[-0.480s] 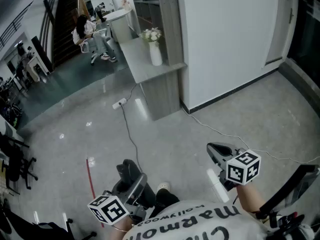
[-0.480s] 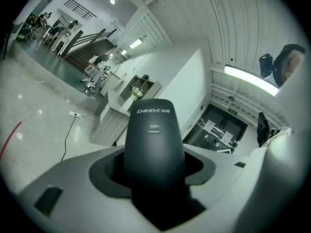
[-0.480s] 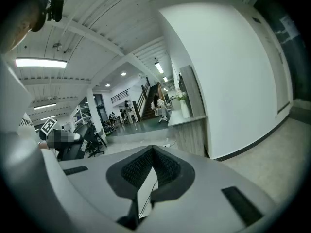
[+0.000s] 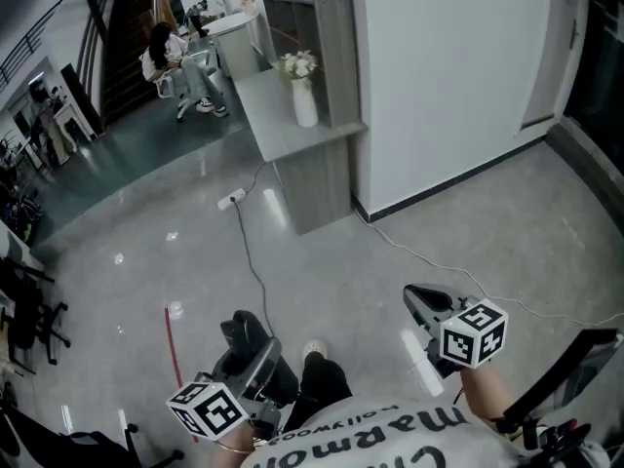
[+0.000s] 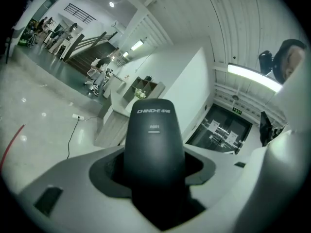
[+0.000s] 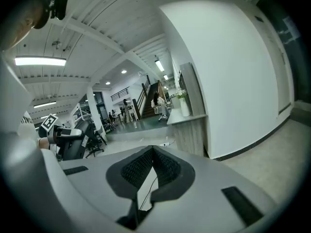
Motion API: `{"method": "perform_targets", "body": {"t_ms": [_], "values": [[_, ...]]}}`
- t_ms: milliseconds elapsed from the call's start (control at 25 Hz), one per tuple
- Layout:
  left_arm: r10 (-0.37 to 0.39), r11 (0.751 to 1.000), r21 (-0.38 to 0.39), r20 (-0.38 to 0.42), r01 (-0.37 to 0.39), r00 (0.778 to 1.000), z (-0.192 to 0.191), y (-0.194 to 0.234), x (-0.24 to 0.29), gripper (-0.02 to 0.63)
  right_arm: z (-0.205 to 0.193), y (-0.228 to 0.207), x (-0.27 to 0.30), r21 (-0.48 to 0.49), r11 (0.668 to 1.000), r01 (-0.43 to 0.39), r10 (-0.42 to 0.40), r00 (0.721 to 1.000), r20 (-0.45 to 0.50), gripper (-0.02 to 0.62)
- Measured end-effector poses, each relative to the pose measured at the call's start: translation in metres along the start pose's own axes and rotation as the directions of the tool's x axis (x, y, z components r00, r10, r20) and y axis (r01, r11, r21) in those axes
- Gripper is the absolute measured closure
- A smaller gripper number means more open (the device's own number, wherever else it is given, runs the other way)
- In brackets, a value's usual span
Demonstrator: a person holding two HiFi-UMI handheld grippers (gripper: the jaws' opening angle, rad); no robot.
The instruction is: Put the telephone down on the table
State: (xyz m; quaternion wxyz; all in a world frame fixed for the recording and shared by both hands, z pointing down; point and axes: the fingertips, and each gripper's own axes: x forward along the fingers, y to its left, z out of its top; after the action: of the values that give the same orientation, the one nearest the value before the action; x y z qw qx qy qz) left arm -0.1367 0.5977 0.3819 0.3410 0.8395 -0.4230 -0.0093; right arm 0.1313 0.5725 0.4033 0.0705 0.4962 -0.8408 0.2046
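My left gripper (image 4: 255, 361) is at the bottom left of the head view, shut on a black telephone handset (image 4: 242, 328). In the left gripper view the handset (image 5: 154, 140) stands upright between the jaws of the left gripper (image 5: 154, 181), with white print near its top. My right gripper (image 4: 425, 306), at the bottom right, is shut with nothing in it; in its own view the ribbed pads meet at the tips of the right gripper (image 6: 151, 155). A grey table (image 4: 278, 133) bearing a white vase of flowers (image 4: 303, 94) stands far ahead against the white wall.
A cable and a power strip (image 4: 232, 201) lie on the shiny floor before the table. A shelf unit (image 4: 322, 37) rises behind it. Black office chairs (image 4: 29, 320) stand at the left, a black frame (image 4: 577, 367) at the lower right. A person (image 4: 161, 52) sits far off.
The head view has shifted slightly and my shoe has come a little forward on the floor. Both grippers keep their places and their grip.
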Motion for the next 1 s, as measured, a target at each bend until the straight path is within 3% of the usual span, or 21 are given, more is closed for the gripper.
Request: {"method": "perform_targets", "body": {"t_ms": [240, 480, 1000], "values": [[0.024, 1.0, -0.003, 0.012, -0.024, 1.0, 0.027, 0.024, 0.021, 0.33, 0.017, -0.012, 0.025, 0.014, 1.0, -0.01, 0.009, 0.999, 0.051, 0.584], [0.009, 1.0, 0.007, 0.058, -0.009, 0.998, 0.074, 0.049, 0.069, 0.33, 0.037, -0.039, 0.062, -0.03, 0.999, 0.034, -0.033, 0.999, 0.031, 0.584], [-0.063, 0.998, 0.032, 0.064, 0.061, 0.996, 0.219, 0.12, 0.189, 0.33, 0.159, -0.08, 0.222, -0.04, 0.997, 0.064, -0.06, 0.994, 0.088, 0.584]]}}
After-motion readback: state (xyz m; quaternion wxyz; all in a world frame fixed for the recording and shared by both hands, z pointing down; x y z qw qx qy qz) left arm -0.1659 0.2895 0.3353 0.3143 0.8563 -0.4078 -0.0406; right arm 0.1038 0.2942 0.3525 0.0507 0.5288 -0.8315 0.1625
